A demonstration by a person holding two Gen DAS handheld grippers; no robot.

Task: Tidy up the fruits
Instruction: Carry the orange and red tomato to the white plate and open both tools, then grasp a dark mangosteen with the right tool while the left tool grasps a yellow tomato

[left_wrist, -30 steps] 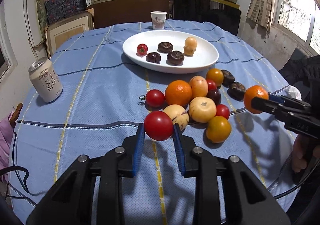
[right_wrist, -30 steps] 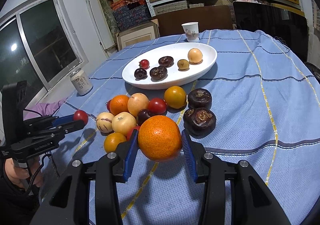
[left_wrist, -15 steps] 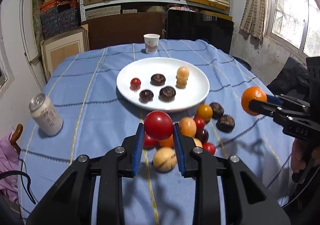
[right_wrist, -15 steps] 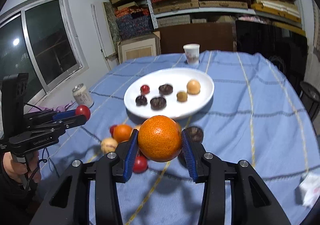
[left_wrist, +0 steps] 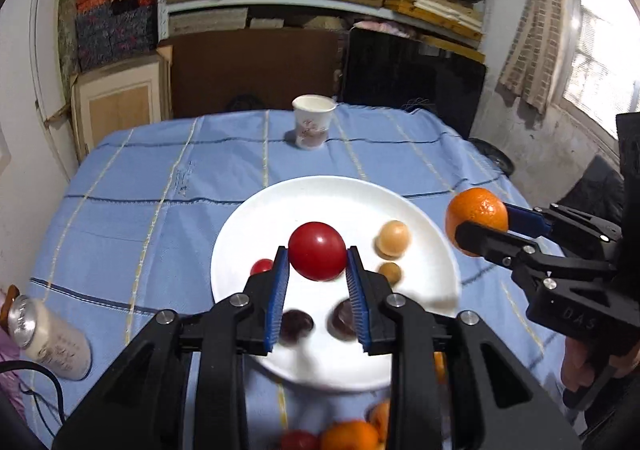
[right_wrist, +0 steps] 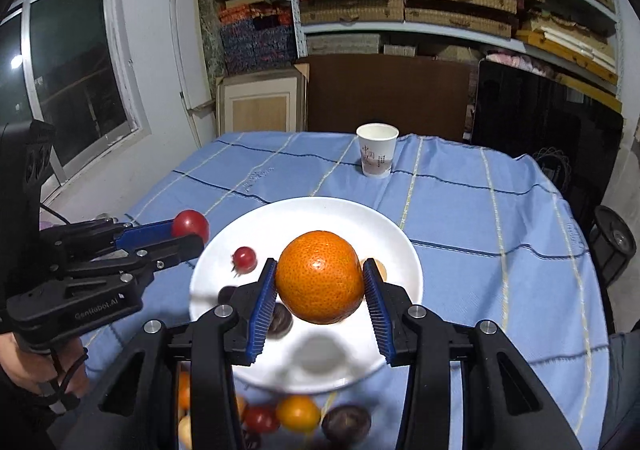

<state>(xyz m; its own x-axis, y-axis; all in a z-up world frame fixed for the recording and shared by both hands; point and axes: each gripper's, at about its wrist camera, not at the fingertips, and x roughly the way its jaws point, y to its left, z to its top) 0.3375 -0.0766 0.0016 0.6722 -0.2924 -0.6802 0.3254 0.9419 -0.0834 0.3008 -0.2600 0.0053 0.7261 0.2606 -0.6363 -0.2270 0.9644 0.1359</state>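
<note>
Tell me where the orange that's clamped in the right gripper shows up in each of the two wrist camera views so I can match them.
Left wrist view: the orange sits at the right, held out past the white plate's right rim by the right gripper.
Right wrist view: the orange fills the centre, between the blue pads, over the plate.
Shared landmark: the paper cup beyond the plate.

Your right gripper (right_wrist: 320, 282) clamps the orange (right_wrist: 318, 276) above the white plate (right_wrist: 400, 250); your left gripper (right_wrist: 188, 232) holds a red tomato (right_wrist: 191, 223) just left of that plate; a paper cup (right_wrist: 377, 149) stands beyond it.
</note>
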